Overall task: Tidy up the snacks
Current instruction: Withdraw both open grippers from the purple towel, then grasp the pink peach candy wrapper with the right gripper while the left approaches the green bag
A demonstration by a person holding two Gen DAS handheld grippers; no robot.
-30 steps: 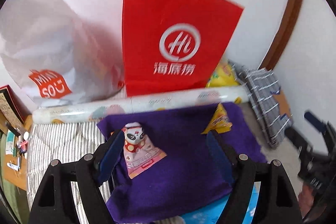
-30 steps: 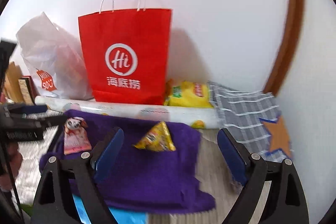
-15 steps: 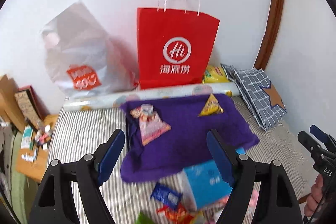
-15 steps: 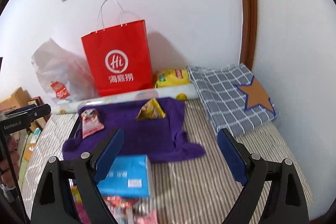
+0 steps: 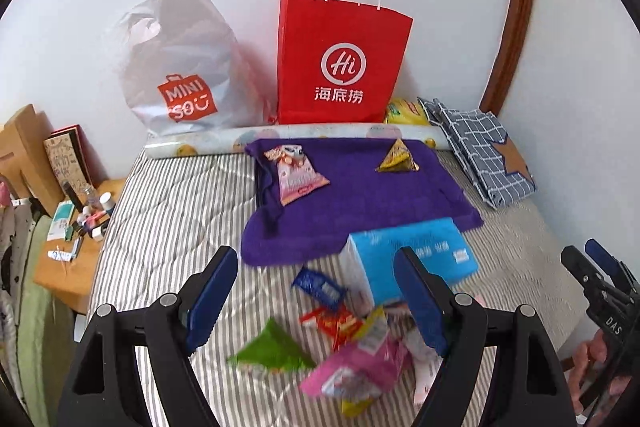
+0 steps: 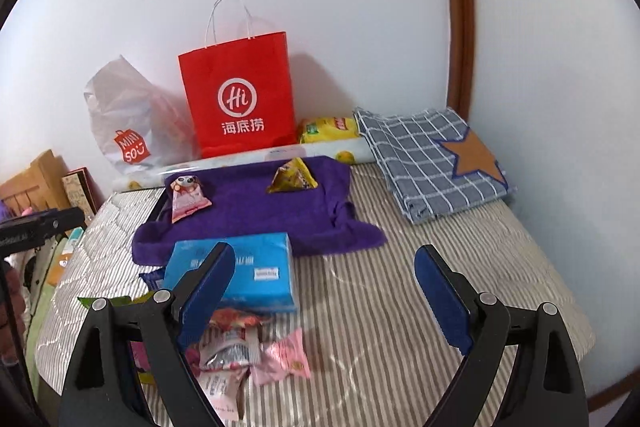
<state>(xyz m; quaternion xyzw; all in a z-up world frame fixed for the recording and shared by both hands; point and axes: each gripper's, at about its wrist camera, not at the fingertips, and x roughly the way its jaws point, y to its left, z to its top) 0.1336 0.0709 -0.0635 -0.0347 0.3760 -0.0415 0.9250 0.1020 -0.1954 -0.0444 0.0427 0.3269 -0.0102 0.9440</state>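
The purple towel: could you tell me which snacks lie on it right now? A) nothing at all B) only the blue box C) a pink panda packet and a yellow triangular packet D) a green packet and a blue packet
C: on the purple towel lie the pink panda packet at its left and the yellow triangular packet at its right.

The snack heap (image 5: pixel 352 359) was motion-blurred in the left wrist view; print on its packets could not be read. The right gripper (image 5: pixel 600 291) was cut off by that view's right edge, its jaws not readable there. The yellow bag (image 6: pixel 328 129) stood partly hidden behind the red bag (image 6: pixel 238 95). Items on the side table (image 5: pixel 76 227) were too small to identify.
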